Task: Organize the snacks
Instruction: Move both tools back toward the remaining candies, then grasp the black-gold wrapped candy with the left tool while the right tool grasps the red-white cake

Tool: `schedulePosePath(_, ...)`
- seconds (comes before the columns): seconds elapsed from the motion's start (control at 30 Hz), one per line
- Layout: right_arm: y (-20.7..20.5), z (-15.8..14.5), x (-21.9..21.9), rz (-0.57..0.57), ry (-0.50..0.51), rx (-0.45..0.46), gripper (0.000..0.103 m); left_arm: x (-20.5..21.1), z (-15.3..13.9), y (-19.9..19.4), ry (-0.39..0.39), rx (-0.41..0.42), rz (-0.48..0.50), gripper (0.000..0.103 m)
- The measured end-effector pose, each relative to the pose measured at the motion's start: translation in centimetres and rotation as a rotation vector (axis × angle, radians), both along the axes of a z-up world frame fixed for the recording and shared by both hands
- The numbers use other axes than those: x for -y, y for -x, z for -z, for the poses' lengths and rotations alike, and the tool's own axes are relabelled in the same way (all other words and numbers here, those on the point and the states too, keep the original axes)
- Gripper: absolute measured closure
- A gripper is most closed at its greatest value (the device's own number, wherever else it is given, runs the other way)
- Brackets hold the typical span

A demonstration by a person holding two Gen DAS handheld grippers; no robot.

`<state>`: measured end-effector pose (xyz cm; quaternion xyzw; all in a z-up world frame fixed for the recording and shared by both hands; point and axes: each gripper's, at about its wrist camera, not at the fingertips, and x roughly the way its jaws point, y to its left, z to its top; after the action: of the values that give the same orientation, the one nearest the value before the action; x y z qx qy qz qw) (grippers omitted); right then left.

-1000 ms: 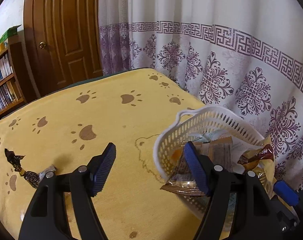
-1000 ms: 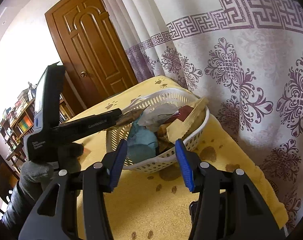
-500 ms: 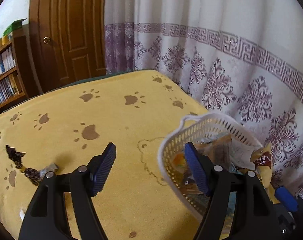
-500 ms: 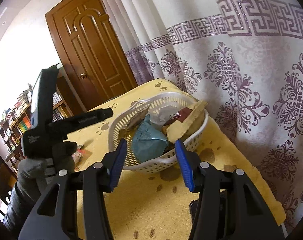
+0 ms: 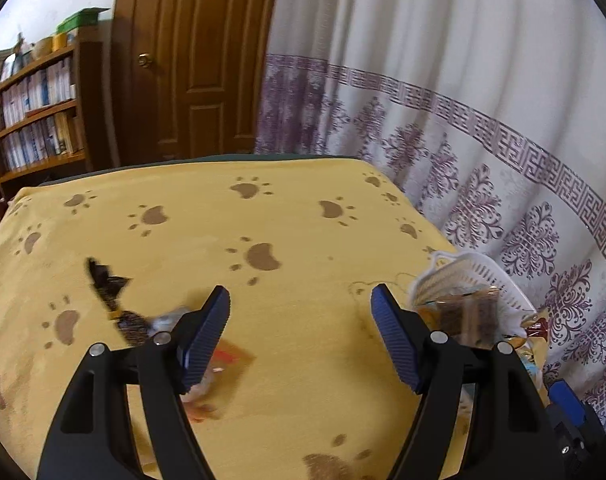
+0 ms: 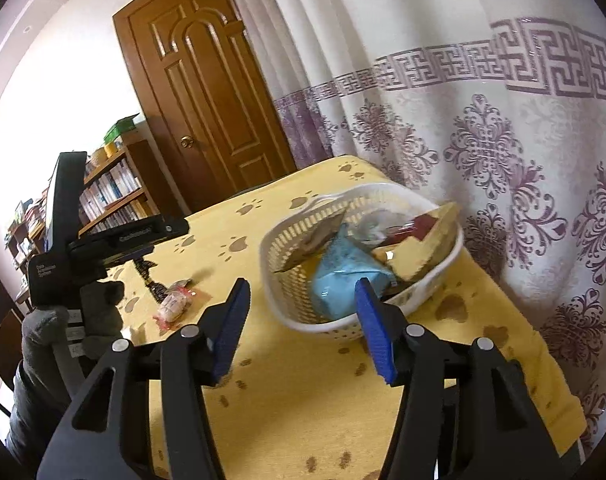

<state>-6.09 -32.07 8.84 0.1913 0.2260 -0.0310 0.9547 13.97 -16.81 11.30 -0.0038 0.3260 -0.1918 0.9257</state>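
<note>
On the yellow paw-print tablecloth point(image 6: 311, 392), the white basket point(image 6: 287, 304) of snacks sits near the curtain-side edge, loose wrappers point(image 6: 175, 304) lie toward the bookshelf side, the left gripper point(image 5: 300, 334) stands apart and empty, and the right gripper point(image 6: 303, 326), jaws just widened, holds nothing.

Soft, even indoor light in both views; the right wrist view blows out to white on the wall point(image 6: 43, 92) at upper left; the left wrist view is motion-smeared, worst on the loose wrappers point(image 5: 115, 300) and basket point(image 5: 483, 276); fisheye bending curves the door point(image 5: 191, 60), with black vignette corners.
</note>
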Motion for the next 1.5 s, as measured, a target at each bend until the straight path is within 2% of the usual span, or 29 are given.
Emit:
schedulePosePath(0.27,-1.1,0.2,-2.8,-0.068,0.019,-0.022,0.047,-6.9,0.0,-0.8,0.004,0.007,-0.138,0.03)
schedulePosePath(0.47,-1.9,0.7,-4.5,-0.114,0.039,-0.048,0.047,-11.4,1.0,-2.1,0.01,-0.023,-0.23,0.03)
schedulePosePath(0.63,-2.7,1.3,-5.8,-0.146,0.052,-0.073,0.047,-12.7,2.7,-3.8,-0.02,-0.064,-0.256,0.03)
schedulePosePath(0.83,-3.2,2.0,-6.9,-0.174,0.072,-0.099,0.047,-12.1,5.2,-5.8,-0.07,-0.117,-0.236,0.032)
schedulePosePath(1.0,-3.6,2.5,-7.1,-0.176,0.074,-0.119,0.047,-12.0,7.3,-7.1,-0.088,-0.168,-0.233,0.042)
schedulePosePath(1.13,-4.1,3.1,-7.6,-0.187,0.077,-0.136,0.047,-12.2,7.9,-7.3,-0.084,-0.176,-0.223,0.046)
schedulePosePath(1.23,-4.2,3.3,-8.0,-0.198,0.081,-0.146,0.047,-12.1,8.1,-7.3,-0.079,-0.173,-0.202,0.052)
schedulePosePath(1.4,-4.5,3.6,-8.7,-0.212,0.087,-0.162,0.047,-11.6,8.1,-6.9,-0.063,-0.154,-0.154,0.074)
schedulePosePath(1.5,-4.7,3.7,-9.0,-0.218,0.086,-0.173,0.047,-11.8,7.8,-6.6,-0.052,-0.142,-0.148,0.077)
